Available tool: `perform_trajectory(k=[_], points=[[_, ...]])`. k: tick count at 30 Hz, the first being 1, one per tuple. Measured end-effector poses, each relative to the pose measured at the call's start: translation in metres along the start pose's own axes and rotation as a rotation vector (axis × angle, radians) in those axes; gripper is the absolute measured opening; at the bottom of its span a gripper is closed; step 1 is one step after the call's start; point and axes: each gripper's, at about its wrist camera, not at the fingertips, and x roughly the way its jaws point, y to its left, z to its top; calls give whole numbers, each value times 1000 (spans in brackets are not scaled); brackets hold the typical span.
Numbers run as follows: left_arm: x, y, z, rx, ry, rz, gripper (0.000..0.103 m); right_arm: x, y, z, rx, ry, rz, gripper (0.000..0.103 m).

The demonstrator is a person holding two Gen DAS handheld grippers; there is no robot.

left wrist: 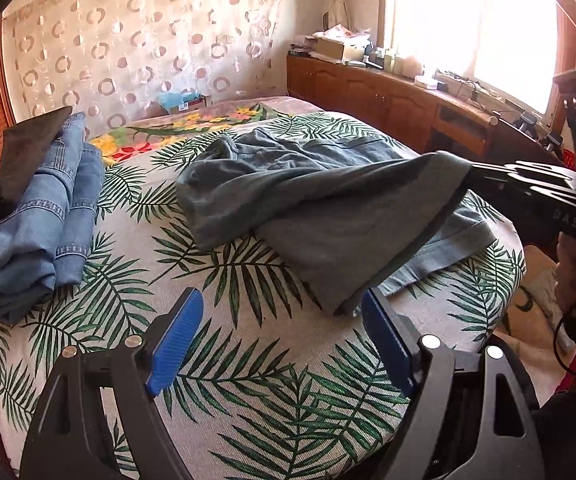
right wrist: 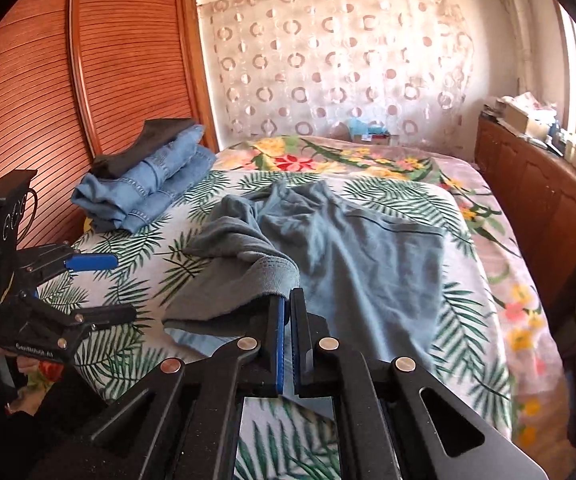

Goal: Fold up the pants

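Observation:
Grey-blue pants (left wrist: 288, 184) lie crumpled on the palm-leaf bed sheet (left wrist: 224, 280). In the right wrist view the pants (right wrist: 351, 256) spread away from me, with one leg folded over toward the front. My right gripper (right wrist: 288, 300) is shut on the hem of that leg and holds it a little above the bed. The left wrist view shows the same right gripper (left wrist: 473, 170) at the right, with the cloth drawn up to its tips. My left gripper (left wrist: 284, 340) stands open just short of the cloth's near corner, nothing between its blue pads. It also shows at the left as the left gripper (right wrist: 122, 288).
A stack of folded blue jeans (left wrist: 48, 208) with a dark garment on top sits at the bed's left side, seen too as the jeans (right wrist: 148, 192). A louvred wooden wardrobe (right wrist: 88, 80) stands behind it. A long wooden cabinet (left wrist: 387, 96) runs along the window. A floral blanket (right wrist: 327, 160) covers the bed's far end.

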Motion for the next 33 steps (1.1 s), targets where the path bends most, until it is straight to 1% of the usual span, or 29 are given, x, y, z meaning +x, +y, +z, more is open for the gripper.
perform_trajectory(k=[14, 26, 29, 33], points=[[11, -5, 6, 13, 7, -13, 82, -32, -14, -12, 47, 1, -78, 2], [18, -15, 14, 35, 9, -23, 82, -39, -29, -27, 91, 50, -128, 2], [20, -18, 17, 42, 8, -29, 82, -41, -34, -31, 101, 61, -132, 2], [24, -22, 20, 51, 11, -32, 82, -33, -35, -36, 117, 93, -126, 2]])
